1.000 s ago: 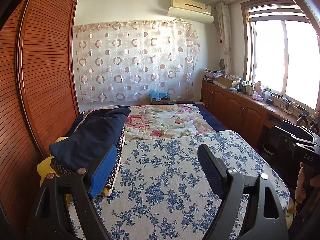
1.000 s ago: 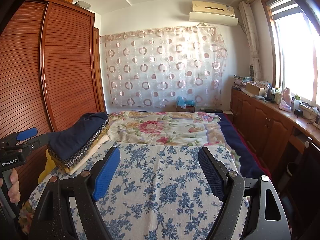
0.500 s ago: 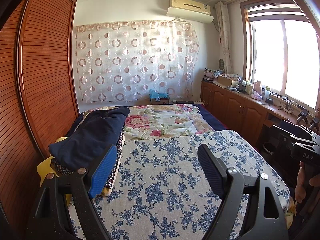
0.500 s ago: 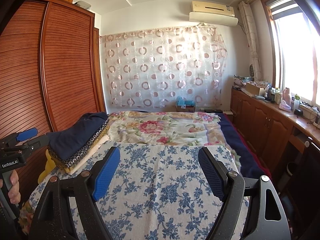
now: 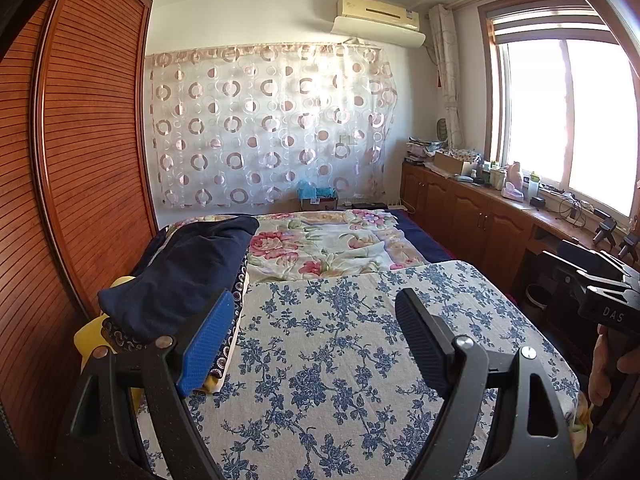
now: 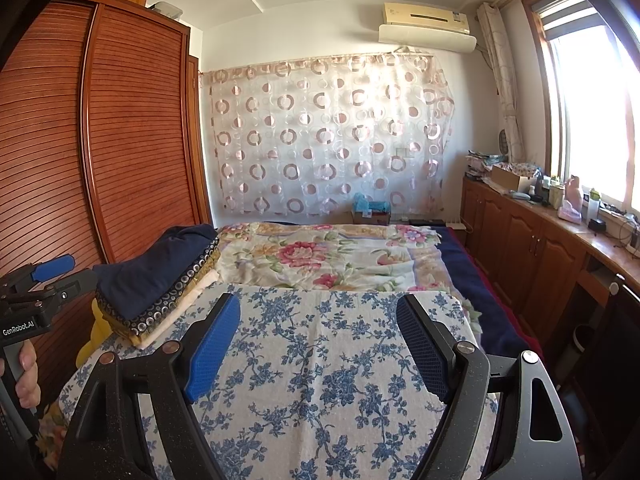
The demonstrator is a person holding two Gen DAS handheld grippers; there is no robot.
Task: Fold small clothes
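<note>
My left gripper [image 5: 316, 344] and right gripper [image 6: 318, 346] both hover wide open and empty over the blue-flowered cloth [image 5: 340, 344] — folded clothes [image 5: 180, 276] stacked just left.

Bright sun pours in through the window [image 5: 568, 120], which glows white, and the edges bend round.

"DAS" on right gripper [image 5: 612, 312] body; "GenRobot.AI" on left gripper [image 6: 24, 326] body.
</note>
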